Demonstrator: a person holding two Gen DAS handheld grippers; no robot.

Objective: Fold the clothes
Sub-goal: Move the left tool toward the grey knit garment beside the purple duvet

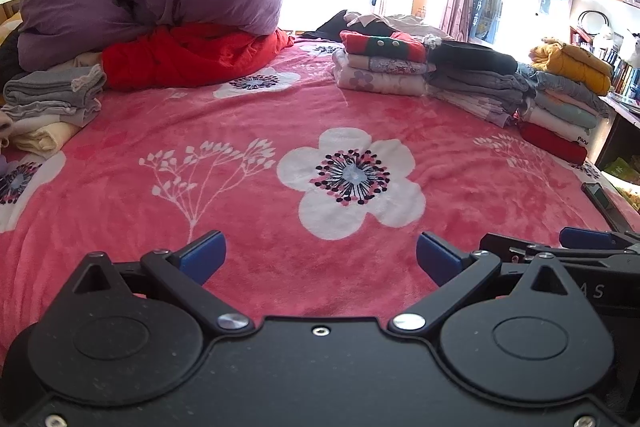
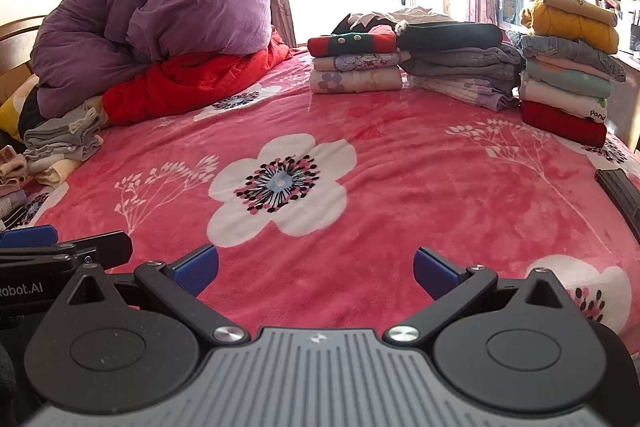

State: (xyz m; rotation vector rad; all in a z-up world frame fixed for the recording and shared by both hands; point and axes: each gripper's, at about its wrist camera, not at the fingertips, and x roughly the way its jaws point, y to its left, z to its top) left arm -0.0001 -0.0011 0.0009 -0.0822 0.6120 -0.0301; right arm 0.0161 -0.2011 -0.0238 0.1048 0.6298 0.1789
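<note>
My left gripper point(image 1: 321, 257) is open above the pink flowered blanket point(image 1: 248, 211), nothing between its blue pads. My right gripper point(image 2: 316, 271) is open too and empty, just right of the left one; its blue finger point(image 1: 584, 238) shows at the right edge of the left wrist view. Folded clothes stand in stacks at the far right: one topped by a red and green garment point(image 2: 354, 43), a grey stack point(image 2: 460, 67), and a tall stack topped by a yellow garment point(image 2: 568, 19). A smaller folded pile point(image 2: 60, 151) lies at the left. Unfolded garments point(image 2: 400, 17) lie heaped behind the stacks.
A rolled purple duvet point(image 2: 160, 15) rests on a red quilt point(image 2: 188, 83) at the back left. A black flat object point(image 2: 620, 191) lies near the bed's right edge. A bright window and curtains are behind; shelves point(image 1: 616, 67) stand at the right.
</note>
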